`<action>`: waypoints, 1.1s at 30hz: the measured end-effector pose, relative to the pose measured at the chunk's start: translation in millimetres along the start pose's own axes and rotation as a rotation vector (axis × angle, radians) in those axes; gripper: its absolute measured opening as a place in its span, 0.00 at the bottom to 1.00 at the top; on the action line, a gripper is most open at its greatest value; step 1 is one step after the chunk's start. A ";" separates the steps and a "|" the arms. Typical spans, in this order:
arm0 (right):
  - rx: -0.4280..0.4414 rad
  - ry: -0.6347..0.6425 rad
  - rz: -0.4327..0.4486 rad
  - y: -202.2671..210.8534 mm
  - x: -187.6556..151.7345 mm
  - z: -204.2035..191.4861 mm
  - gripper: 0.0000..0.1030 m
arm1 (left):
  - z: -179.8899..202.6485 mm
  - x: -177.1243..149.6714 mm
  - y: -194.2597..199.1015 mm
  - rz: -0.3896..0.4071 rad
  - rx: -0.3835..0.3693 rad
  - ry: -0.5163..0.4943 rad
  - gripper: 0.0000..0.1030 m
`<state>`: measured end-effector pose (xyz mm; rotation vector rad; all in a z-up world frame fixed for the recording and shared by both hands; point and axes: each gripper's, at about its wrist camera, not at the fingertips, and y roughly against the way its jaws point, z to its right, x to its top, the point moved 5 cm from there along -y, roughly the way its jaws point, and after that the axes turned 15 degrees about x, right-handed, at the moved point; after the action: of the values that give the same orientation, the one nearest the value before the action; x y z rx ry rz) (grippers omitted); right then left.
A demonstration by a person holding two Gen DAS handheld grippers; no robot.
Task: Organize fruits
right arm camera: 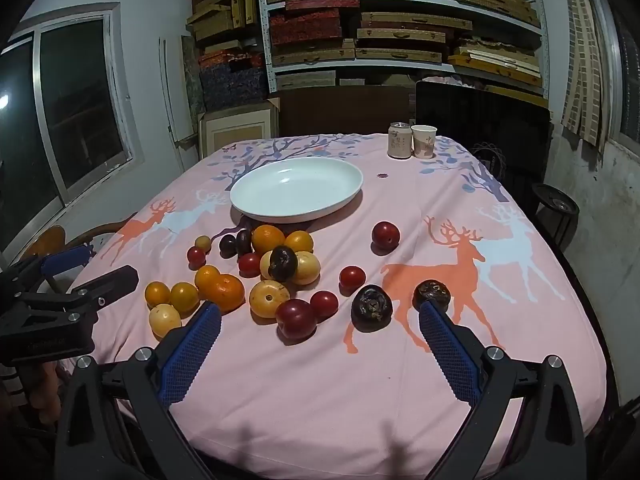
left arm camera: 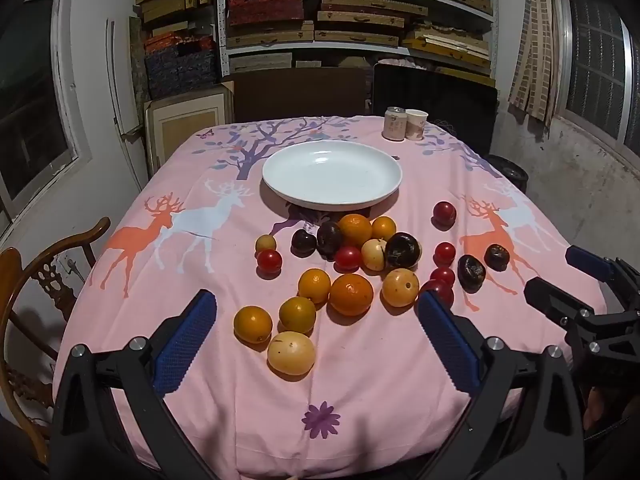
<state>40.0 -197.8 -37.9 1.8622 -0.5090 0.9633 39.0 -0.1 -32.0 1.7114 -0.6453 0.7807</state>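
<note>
Two grippers: the left gripper (left arm camera: 316,320) and the right gripper (right arm camera: 320,324) both hover over the near edge of the table, jaws spread wide, nothing between the blue pads.
Fruits: about two dozen fruits (left arm camera: 352,264) lie loose on the pink deer-print tablecloth (left arm camera: 224,392), between the grippers and the plate.
Plate: a white plate (left arm camera: 332,178) stands past the fruit, toward the far middle of the table, with no fruit in it.
Nearest fruit: a pale yellow fruit (left arm camera: 291,353) lies closest to the left gripper, with small oranges (left arm camera: 298,314) just behind it.
Right side: two dark wrinkled fruits (right arm camera: 371,307) and a red plum (right arm camera: 297,318) lie nearest the right gripper; one red fruit (right arm camera: 385,235) sits apart, farther back.
Middle heap: oranges, dark fruits and small red ones touch and overlap near the plate's front rim, so some are half hidden.
Far right corner: a can (right arm camera: 399,141) and a paper cup (right arm camera: 424,142) stand side by side, well apart from the fruit.
Around the table: a wooden chair (left arm camera: 44,276) at the left, shelves of flat boxes (left arm camera: 356,20) behind, windows on both side walls.
Hard to make out: the print on can and cup is too small to read; the second dark fruit in the right view is partly behind the right pad.
Cut off: each gripper shows at the edge of the other's view, only in part.
</note>
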 end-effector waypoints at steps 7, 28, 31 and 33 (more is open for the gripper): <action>0.003 -0.004 0.001 -0.7 -0.1 1.1 0.97 | -0.2 0.0 0.1 0.003 0.001 0.003 0.96; -0.008 0.003 -0.005 -0.2 1.2 -1.8 0.97 | -0.2 -0.8 -1.9 -0.002 -0.001 0.006 0.96; -0.006 0.003 -0.005 -1.6 -0.1 -0.9 0.97 | -0.2 -0.9 -2.2 -0.002 -0.002 0.006 0.96; -0.005 0.004 -0.005 -2.7 -0.3 -1.2 0.97 | -0.1 -0.9 -2.0 -0.003 -0.002 0.006 0.96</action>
<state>41.2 -195.5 -39.3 1.8561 -0.5038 0.9609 39.9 0.5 -33.8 1.7075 -0.6397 0.7825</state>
